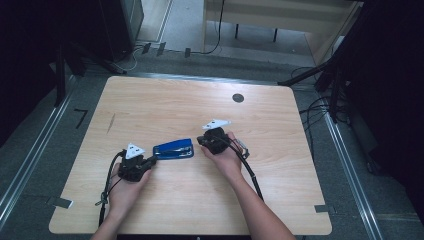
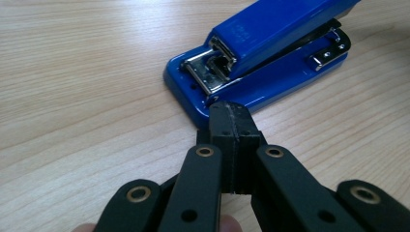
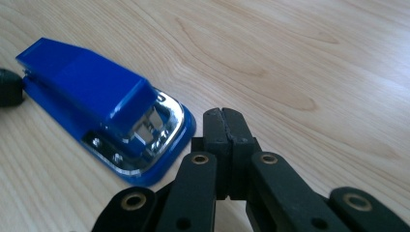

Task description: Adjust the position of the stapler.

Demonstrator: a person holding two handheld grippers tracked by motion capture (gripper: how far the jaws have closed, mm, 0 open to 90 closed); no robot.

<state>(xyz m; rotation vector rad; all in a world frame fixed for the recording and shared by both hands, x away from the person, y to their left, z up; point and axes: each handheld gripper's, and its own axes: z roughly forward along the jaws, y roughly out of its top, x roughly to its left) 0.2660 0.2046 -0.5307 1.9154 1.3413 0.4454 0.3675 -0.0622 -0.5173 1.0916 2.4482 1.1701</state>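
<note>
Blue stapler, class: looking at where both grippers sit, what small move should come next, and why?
Probably open one gripper's jaws. The blue stapler lies flat between the left gripper and right gripper; both have jaws shut with nothing in them, tips at opposite ends, so neither can grasp it yet.

Blue stapler [image 1: 173,149] on the table [image 1: 165,100] — left tongs [image 1: 151,160], right tongs [image 1: 201,140] flanking it

Overhead plus two close stapler [image 1: 173,149] views
</note>
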